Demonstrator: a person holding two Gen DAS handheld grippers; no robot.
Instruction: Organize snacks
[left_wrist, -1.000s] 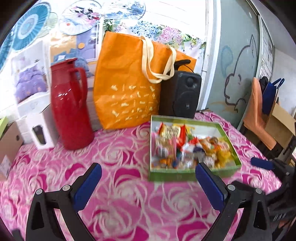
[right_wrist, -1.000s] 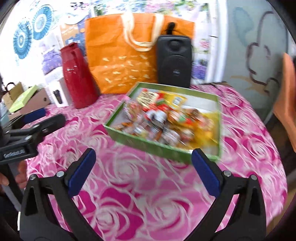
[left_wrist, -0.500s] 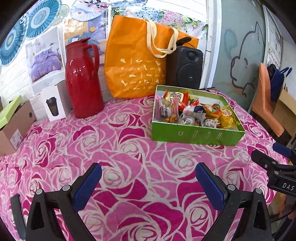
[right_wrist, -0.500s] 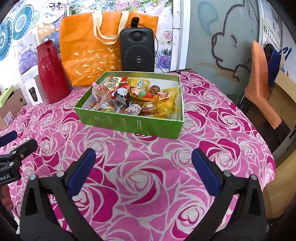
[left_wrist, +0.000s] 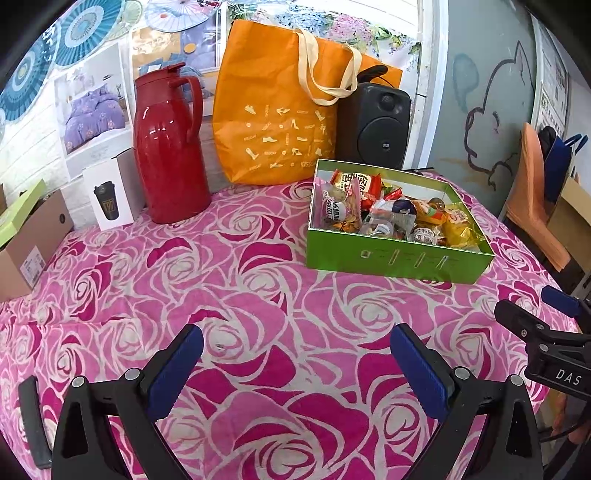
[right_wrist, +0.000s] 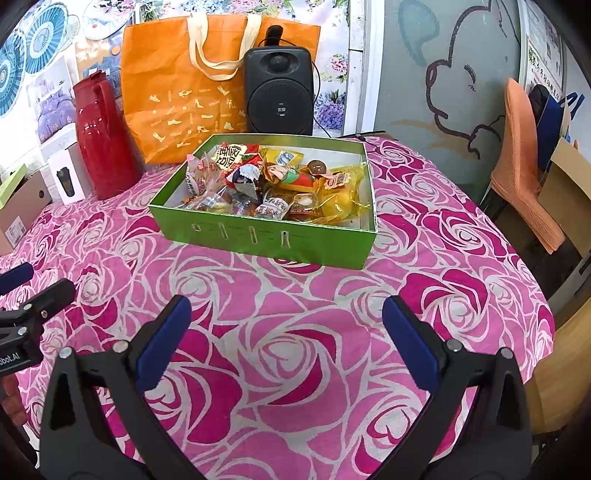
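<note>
A green box (left_wrist: 395, 258) (right_wrist: 266, 240) stands on the pink rose tablecloth, filled with several wrapped snacks (left_wrist: 391, 214) (right_wrist: 273, 181). My left gripper (left_wrist: 295, 347) hangs open over bare cloth, well short of the box, nothing between its blue pads. My right gripper (right_wrist: 286, 317) is also open and empty, a little nearer than the box's front wall. Each gripper shows at the edge of the other's view: the right one (left_wrist: 546, 325) low on the right, the left one (right_wrist: 26, 295) low on the left.
Behind the box stand an orange tote bag (left_wrist: 280, 125), a black speaker (left_wrist: 373, 125) and a red thermos jug (left_wrist: 168, 147). A white cup carton (left_wrist: 110, 199) and a cardboard box (left_wrist: 26, 236) sit at the left. An orange-covered chair (right_wrist: 524, 166) is beyond the table's right edge.
Both grippers have drawn back and lowered from the box, so it now looks farther off and the table fills the view. Both stayed open and empty.
</note>
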